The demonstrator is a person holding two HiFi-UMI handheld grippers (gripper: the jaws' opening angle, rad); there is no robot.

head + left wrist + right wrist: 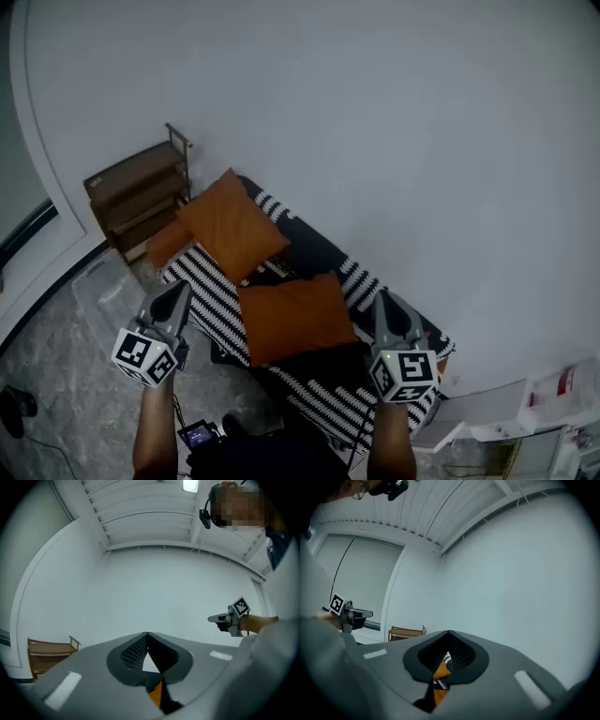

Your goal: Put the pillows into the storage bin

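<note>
- Black-and-white striped fabric covers the low sofa (211, 291), the biggest thing here, set against a pale wall. Every pillow lies on it and none is in the bin.
- A brown wooden slatted shelf (141, 192) stands at the sofa's far end.
- The clear plastic storage bin (105, 284) sits on the grey marbled floor, just beside that end of the sofa and near the shelf. I cannot tell whether a lid is on it.
- A large square orange pillow (232, 225) leans tilted at the far end. A second orange pillow (295, 317) lies flatter in the middle of the sofa. What looks like a third, darker orange pillow (167, 242) peeks out beside the shelf.
- The left tongs (175, 292) are closed tip to tip on nothing. The right tongs (384, 305) are the same, shut and empty. Both are held about level in front of the sofa, one either side of the middle pillow and clear of it.
- What could go wrong, as I see it:
  - The pillows are broad and soft and the tongs narrow, so a pinch on one corner may slip or let the pillow sag and drag.
  - A deep bite could catch the striped cover too and pull it along.
  - The bin looks small for these pillows and light, so pushing one in may shove it across the smooth floor.
</note>
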